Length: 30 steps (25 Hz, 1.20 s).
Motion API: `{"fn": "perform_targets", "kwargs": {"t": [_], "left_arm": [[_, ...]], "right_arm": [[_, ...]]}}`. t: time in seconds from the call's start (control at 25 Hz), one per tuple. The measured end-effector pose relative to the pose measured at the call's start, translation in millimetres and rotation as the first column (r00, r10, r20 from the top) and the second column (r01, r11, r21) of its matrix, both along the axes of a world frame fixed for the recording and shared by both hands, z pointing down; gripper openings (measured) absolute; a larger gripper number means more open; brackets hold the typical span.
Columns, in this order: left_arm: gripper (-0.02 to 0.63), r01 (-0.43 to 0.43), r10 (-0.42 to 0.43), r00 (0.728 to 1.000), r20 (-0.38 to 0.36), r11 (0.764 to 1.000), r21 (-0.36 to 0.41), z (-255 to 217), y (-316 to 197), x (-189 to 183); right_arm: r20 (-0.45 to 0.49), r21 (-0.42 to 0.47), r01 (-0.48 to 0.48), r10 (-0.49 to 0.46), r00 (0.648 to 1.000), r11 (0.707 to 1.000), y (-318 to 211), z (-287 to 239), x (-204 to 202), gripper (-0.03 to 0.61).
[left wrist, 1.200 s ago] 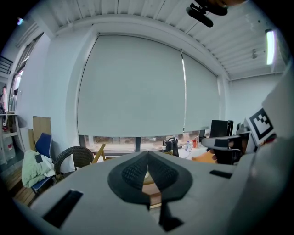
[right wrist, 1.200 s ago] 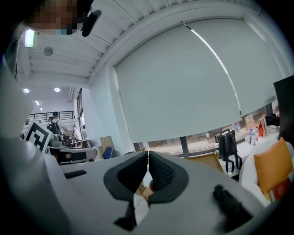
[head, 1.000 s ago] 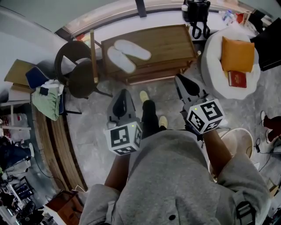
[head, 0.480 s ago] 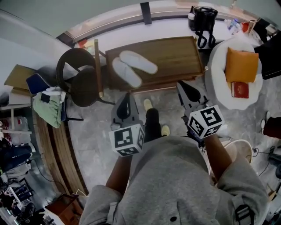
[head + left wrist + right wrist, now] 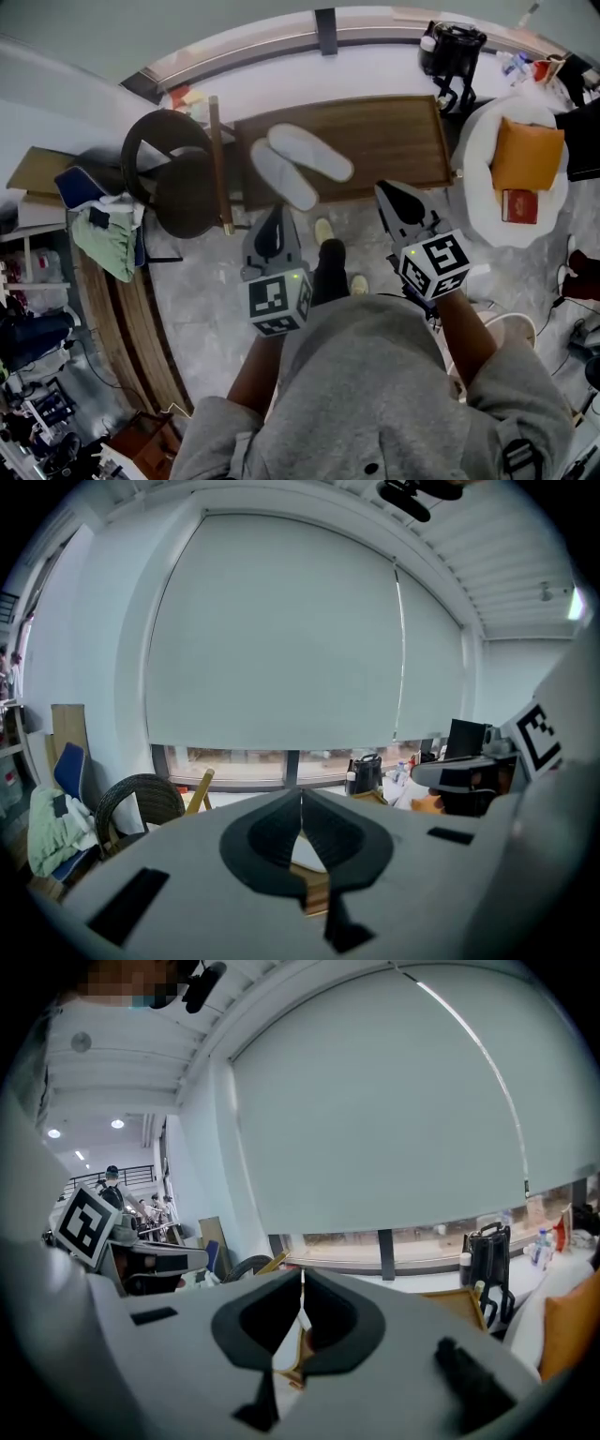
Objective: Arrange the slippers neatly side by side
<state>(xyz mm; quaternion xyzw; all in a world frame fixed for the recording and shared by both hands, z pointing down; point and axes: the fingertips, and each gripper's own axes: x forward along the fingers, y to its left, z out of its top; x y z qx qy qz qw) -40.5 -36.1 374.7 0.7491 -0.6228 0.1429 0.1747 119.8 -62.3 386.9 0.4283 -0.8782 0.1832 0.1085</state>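
The white slippers (image 5: 300, 164) lay askew in a V on the wooden bench (image 5: 394, 141); left gripper (image 5: 274, 214) and right gripper (image 5: 386, 190) hung short of it, fingers pressed together on nothing, likely not yet reaching.

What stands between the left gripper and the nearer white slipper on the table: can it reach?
Probably yes. The left gripper points toward the nearer slipper, lying uncovered on the table with nothing between them; its shut jaws must open first.
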Motion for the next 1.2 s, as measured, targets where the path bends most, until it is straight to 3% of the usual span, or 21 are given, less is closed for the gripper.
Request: {"fn": "perform_targets", "kwargs": {"t": [0.56, 1.2], "left_arm": [[0.015, -0.001, 0.0, 1.0, -0.021, 0.999, -0.047, 22, -67, -34], [0.015, 0.019, -0.025, 0.998, -0.053, 0.994, -0.111, 56, -117, -79]], "right_arm": [[-0.083, -0.037, 0.05, -0.053, 0.995, 0.998, -68, 28, -42, 0.026], [-0.177, -0.204, 0.171, -0.208, 0.962, 0.964, -130, 110, -109, 0.031]]}}
